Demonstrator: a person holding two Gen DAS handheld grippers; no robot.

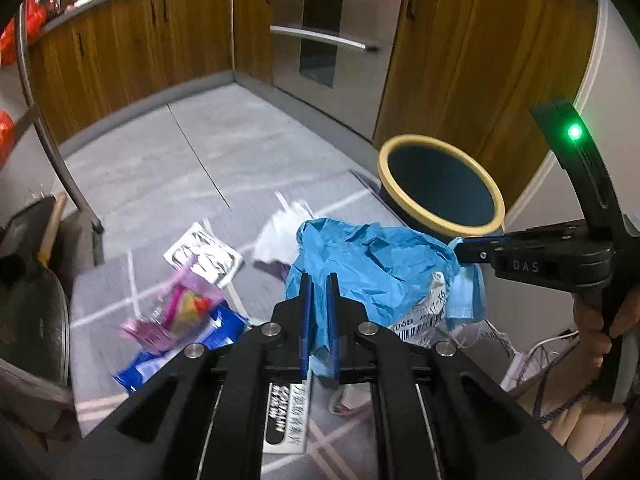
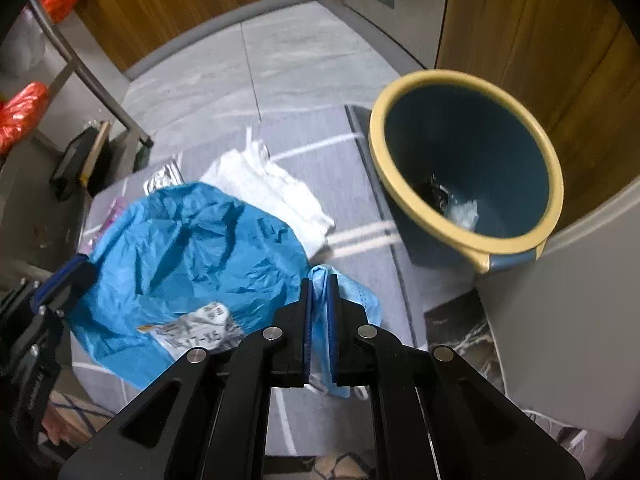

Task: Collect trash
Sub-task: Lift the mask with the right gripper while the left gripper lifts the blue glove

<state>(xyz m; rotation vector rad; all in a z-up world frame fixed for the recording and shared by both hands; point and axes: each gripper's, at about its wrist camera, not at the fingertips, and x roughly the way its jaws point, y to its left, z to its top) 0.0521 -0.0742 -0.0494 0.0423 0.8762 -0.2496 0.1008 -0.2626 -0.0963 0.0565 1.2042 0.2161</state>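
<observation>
Pinching opposite edges of the blue bag (image 2: 192, 236), the left gripper (image 1: 320, 316) and right gripper (image 2: 320, 320) each had their jaws pressed together on thin plastic, the right one also nipping a pale blue mask (image 2: 352, 300), so either film could have slipped free, or the mask dropped, if the hands pulled apart or jerked. The bag hung slack between them above the mat (image 2: 352, 168), its long axis running gripper to gripper, label side sagging lowest, with the bin (image 2: 516, 240) just beyond, mouth up.
</observation>
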